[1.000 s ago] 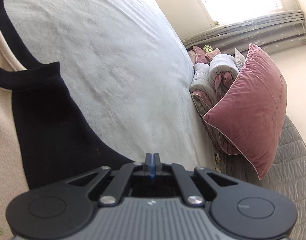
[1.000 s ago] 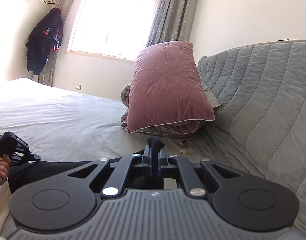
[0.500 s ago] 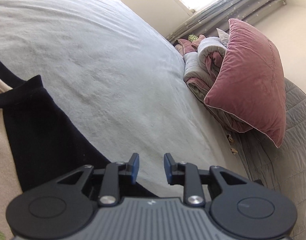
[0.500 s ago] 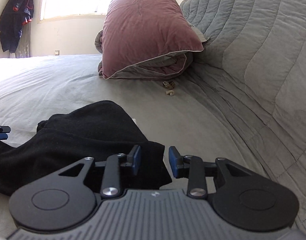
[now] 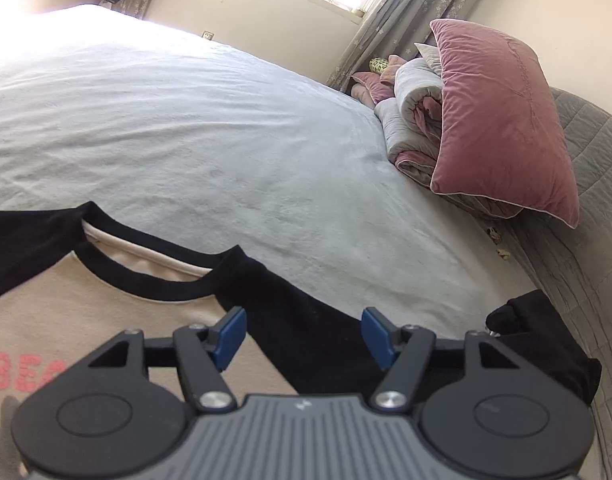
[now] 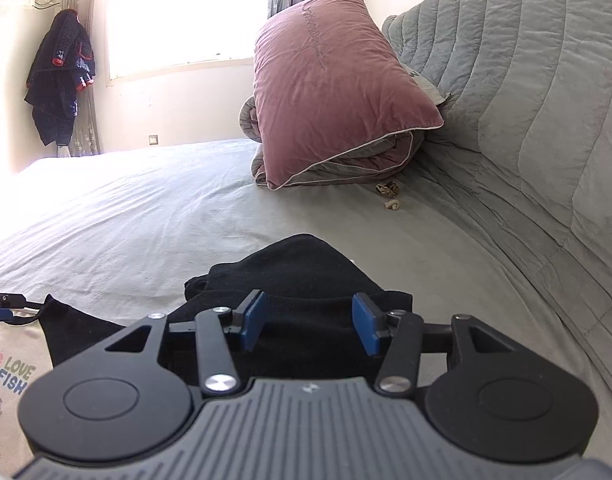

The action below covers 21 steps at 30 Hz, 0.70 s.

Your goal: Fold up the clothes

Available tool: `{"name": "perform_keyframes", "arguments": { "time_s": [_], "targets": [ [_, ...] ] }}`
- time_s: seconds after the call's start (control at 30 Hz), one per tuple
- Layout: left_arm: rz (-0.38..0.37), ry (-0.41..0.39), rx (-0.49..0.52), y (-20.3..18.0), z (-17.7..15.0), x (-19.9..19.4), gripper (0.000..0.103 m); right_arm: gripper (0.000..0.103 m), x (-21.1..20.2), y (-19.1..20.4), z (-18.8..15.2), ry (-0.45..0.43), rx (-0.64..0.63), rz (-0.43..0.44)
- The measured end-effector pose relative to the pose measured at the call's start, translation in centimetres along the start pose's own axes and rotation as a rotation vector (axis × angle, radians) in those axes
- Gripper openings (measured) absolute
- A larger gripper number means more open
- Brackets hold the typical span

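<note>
A beige shirt (image 5: 74, 320) with black sleeves, a black neckband and pink lettering lies flat on the grey bed sheet (image 5: 210, 152). My left gripper (image 5: 304, 338) is open and empty just above its right black shoulder (image 5: 306, 328). In the right wrist view my right gripper (image 6: 309, 328) is open and empty over the bunched black sleeve (image 6: 302, 272). The shirt's beige front with coloured print (image 6: 10, 368) shows at the left. The left gripper's tip (image 6: 2, 308) shows at the left edge.
A pink pillow (image 6: 329, 92) leans on a rolled grey quilt (image 6: 337, 168) against the grey quilted headboard (image 6: 537, 112). Small beige bits (image 6: 389, 196) lie on the sheet near it. A dark coat (image 6: 60, 80) hangs beside the window.
Both grippers went from shut to open and let go of the black sleeve, which now lies bunched on the sheet. Both have tilted and pulled back a little.
</note>
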<state>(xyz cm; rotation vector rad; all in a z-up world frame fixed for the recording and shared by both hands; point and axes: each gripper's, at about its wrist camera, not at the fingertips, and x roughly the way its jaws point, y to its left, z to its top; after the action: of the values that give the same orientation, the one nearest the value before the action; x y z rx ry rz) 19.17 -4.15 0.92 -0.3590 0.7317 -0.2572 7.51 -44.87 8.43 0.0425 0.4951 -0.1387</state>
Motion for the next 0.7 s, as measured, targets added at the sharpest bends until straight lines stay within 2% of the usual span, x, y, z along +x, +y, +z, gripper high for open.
{"name": "perform_keyframes", "arguments": {
  "time_s": [0.23,0.37,0.57,0.7],
  "targets": [
    [0.078,0.006,0.05,6.1,-1.1,-5.7,0.07,0.058,-2.6,3.9,-0.2,0.005,0.011,0.06],
    [0.122,0.032,0.085,9.9,-3.0,-9.1,0.07,0.06,-3.6,5.4,-1.8,0.047,0.046,0.107],
    [0.213,0.13,0.084,15.4,-5.6,-14.7,0.072,0.06,-5.2,7.5,-5.7,0.211,0.101,0.219],
    [0.215,0.227,0.032,19.3,-7.5,-18.0,0.072,0.06,-6.1,9.5,-8.5,0.343,0.12,0.271]
  ]
}}
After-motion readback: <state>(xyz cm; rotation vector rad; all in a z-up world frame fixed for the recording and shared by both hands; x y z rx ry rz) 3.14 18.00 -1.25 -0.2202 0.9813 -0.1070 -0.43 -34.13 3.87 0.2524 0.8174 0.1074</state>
